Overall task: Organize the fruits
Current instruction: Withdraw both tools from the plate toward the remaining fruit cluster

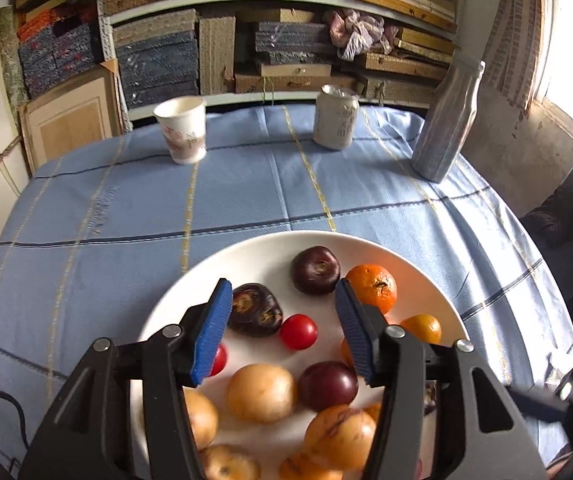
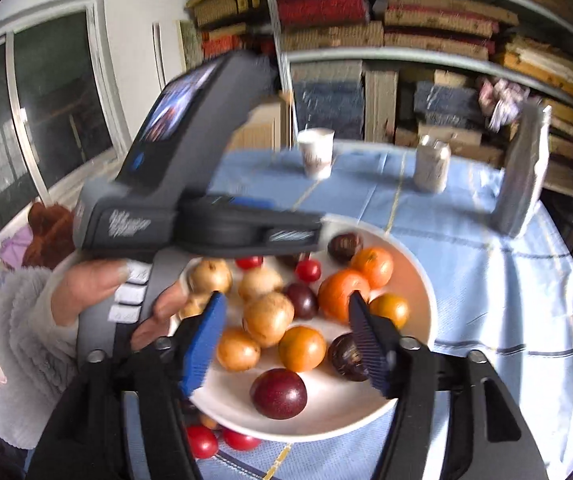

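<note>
Hovering over plate (image 1: 190, 292) w/ fruit, left gripper (image 1: 284, 330) has jaws apart, nothing held; cherry tomato (image 1: 298, 332) lies between them below. Right gripper (image 2: 286, 340) also spread, empty, above same plate (image 2: 418, 280). Two tomatoes (image 2: 222, 440) sit off plate on cloth (image 2: 506, 300).

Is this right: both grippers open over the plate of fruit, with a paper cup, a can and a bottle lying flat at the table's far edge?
Not quite. The bottle stands upright, not flat, as the left wrist view shows. The rest holds: paper cup, can, plate.
</note>
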A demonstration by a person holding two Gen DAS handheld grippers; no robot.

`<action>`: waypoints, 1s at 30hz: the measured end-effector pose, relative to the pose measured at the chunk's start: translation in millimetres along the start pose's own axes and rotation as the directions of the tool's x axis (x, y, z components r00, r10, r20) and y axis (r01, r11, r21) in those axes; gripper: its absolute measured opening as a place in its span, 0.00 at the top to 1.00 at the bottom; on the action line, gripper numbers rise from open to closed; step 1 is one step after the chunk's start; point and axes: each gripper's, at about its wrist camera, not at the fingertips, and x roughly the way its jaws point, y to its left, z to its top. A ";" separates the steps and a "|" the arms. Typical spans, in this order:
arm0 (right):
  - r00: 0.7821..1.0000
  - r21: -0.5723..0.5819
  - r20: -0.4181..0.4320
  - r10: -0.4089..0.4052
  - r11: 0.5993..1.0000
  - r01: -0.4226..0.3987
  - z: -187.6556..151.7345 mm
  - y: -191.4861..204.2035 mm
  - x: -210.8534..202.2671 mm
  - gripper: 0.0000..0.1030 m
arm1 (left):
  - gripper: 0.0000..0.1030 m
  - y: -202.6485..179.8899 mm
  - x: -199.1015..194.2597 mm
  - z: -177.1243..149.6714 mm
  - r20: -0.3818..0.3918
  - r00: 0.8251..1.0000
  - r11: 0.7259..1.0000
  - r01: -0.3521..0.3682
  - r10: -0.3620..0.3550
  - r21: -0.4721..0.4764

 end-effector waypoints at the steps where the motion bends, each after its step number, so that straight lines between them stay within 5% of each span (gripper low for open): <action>1: 0.999 0.001 0.034 -0.013 1.000 0.013 0.6 0.2 -11.7 0.32 | 0.49 2.1 -13.2 -3.2 0.018 1.000 1.000 -0.011 0.011 -0.004; 13: 0.992 0.198 0.126 -0.023 0.980 -0.002 -37.2 -32.2 -52.9 0.22 | 0.28 7.3 -120.3 -101.8 0.159 0.978 0.990 -0.133 0.138 -0.037; 21: 0.993 0.295 0.108 -0.056 0.955 0.022 -67.4 -46.9 -51.0 0.21 | 0.28 -0.9 -134.4 -169.3 0.213 0.959 0.982 -0.177 0.186 -0.057; 30: 0.996 0.249 0.074 -0.058 0.968 0.038 -85.3 -27.5 -47.9 0.16 | 0.16 2.2 -132.3 -177.9 0.219 0.949 0.974 -0.215 0.226 -0.073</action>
